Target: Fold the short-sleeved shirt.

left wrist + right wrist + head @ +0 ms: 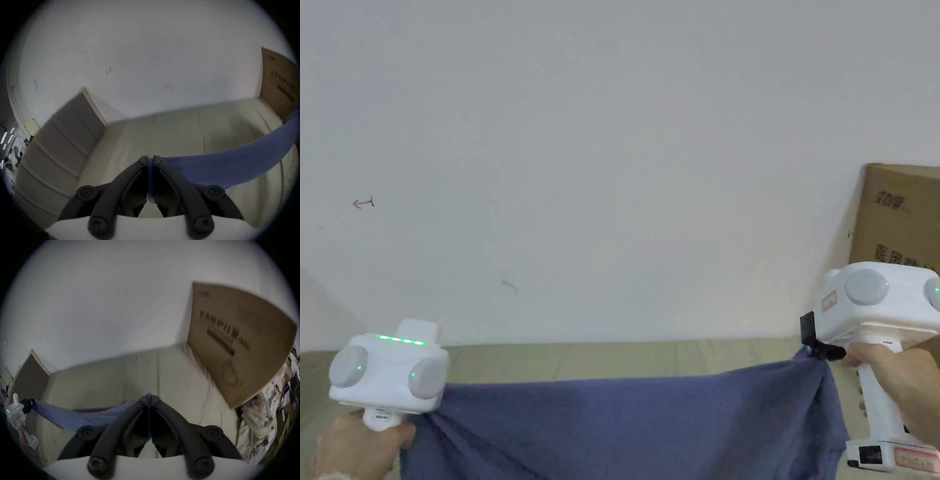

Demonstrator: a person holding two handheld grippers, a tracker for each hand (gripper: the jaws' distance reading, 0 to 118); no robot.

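Observation:
A blue short-sleeved shirt point(625, 419) hangs stretched in the air between my two grippers, above a pale olive bed surface point(625, 357). My left gripper point(434, 417) is low on the left, its jaws hidden behind its white body in the head view. In the left gripper view the left gripper point(150, 160) is shut on a pinched fold of the shirt point(227, 164), which runs off to the right. My right gripper point(822, 356) grips the shirt's other top corner. In the right gripper view the right gripper point(148, 398) is shut on the shirt point(84, 417).
A tall cardboard box point(897, 228) stands at the right by the white wall point(612, 156). A grey padded headboard or panel point(68, 129) rises at the left. Crumpled patterned bedding point(263, 415) lies at the far right. A hand point(900, 381) holds each gripper.

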